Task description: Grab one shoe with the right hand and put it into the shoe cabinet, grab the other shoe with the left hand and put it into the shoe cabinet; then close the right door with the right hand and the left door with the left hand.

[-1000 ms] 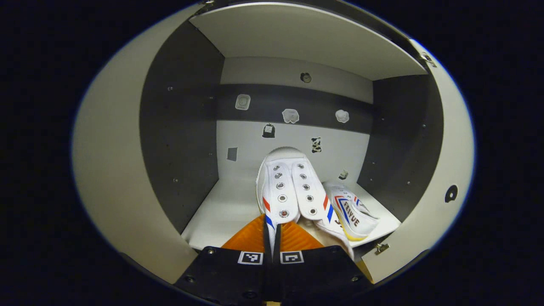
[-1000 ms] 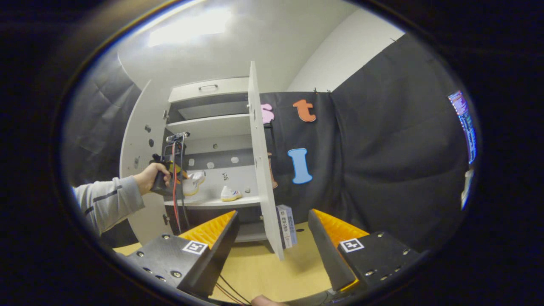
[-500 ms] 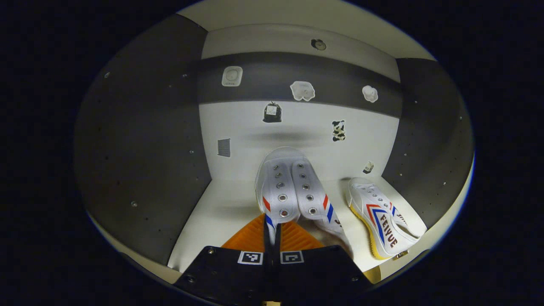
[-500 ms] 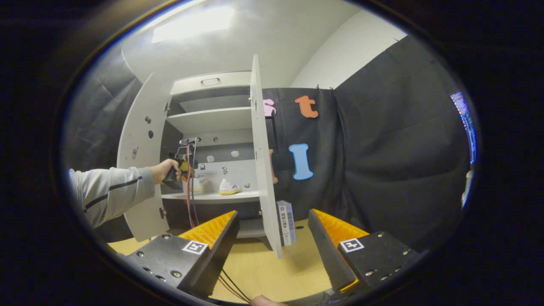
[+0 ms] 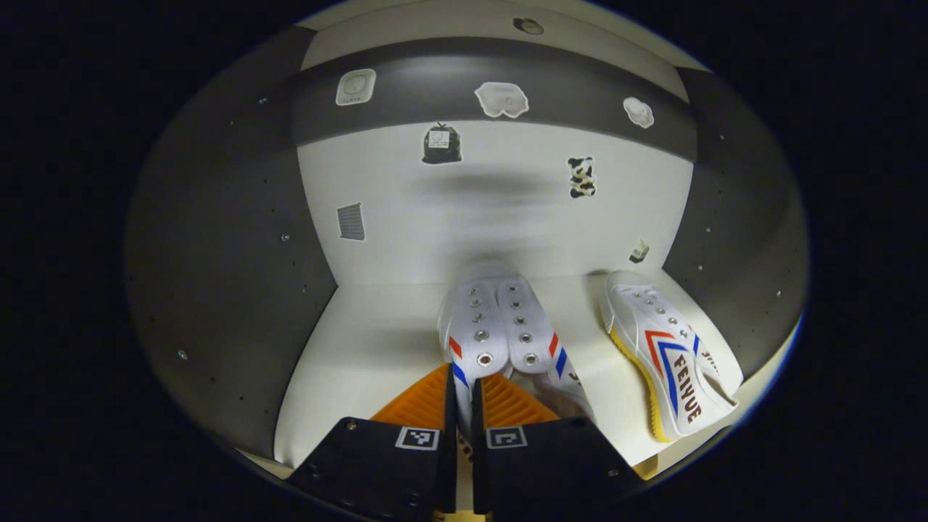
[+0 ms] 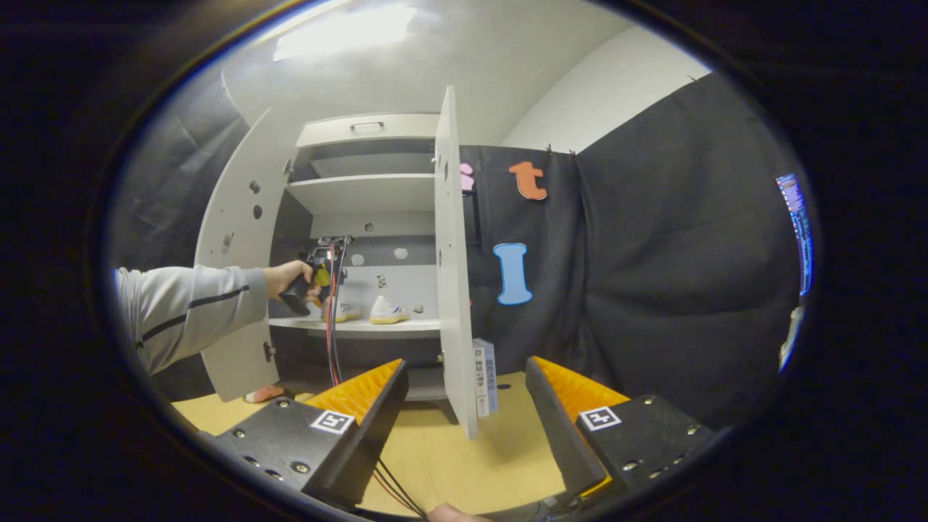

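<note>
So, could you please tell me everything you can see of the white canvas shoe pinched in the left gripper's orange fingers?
The white canvas shoe has two rows of metal eyelets without laces and red and blue chevron stripes on both sides. It looks like soft fabric. The left gripper is shut on its upper near the heel opening. Its toe points at the cabinet's white back wall, and it sits low over the white shelf; whether the sole rests there is hidden. The matching shoe lies apart to its right.
</note>
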A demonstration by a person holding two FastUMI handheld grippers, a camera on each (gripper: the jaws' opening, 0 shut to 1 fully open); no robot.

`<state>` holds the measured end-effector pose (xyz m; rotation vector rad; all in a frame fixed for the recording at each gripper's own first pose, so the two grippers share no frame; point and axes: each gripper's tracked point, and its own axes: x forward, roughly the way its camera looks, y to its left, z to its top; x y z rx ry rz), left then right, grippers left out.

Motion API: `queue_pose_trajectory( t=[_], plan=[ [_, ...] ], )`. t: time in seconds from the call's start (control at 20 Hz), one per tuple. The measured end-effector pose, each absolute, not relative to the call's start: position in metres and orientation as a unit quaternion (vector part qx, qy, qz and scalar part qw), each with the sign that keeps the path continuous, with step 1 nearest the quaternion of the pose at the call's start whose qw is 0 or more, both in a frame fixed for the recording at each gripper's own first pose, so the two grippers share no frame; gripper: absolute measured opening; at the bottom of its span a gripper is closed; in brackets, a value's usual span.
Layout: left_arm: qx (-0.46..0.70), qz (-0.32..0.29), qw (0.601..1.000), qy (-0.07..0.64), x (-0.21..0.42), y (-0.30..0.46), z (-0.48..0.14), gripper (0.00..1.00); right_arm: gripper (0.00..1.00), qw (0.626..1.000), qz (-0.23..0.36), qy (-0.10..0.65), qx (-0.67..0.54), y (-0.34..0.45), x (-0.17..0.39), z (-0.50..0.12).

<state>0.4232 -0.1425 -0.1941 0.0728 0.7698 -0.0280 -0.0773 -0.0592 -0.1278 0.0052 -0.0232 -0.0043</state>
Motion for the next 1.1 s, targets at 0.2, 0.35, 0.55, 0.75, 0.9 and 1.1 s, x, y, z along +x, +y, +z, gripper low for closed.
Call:
queue_pose_trajectory(
  t=[0.2,0.35,0.55,0.75,0.9,1.1],
  plan=[
    [0.063,-0.019,0.931,0.36,0.414,-0.137,-0.171,0.47,0.97,1.0,-0.004,-0.019,0.003,-0.057,-0.081,-0.123],
    [0.067,-0.009,0.937,0.342,0.399,-0.133,-0.151,0.93,0.97,1.0,0.0,-0.022,0.009,-0.052,-0.084,-0.117],
    [0.049,-0.004,0.948,0.314,0.372,-0.124,-0.122,0.99,0.97,1.0,0.005,-0.02,0.002,-0.044,-0.093,-0.115],
    [0.051,0.001,0.967,0.25,0.331,-0.111,-0.07,0.99,0.97,1.0,0.016,-0.016,-0.003,-0.031,-0.095,-0.109],
    [0.047,-0.015,0.977,0.208,0.289,-0.108,-0.036,0.99,0.97,1.0,0.016,-0.014,-0.005,-0.026,-0.092,-0.105],
    [0.044,-0.055,0.987,0.143,0.218,-0.113,-0.001,0.99,0.97,1.0,0.017,-0.014,-0.009,-0.024,-0.082,-0.098]
  ],
)
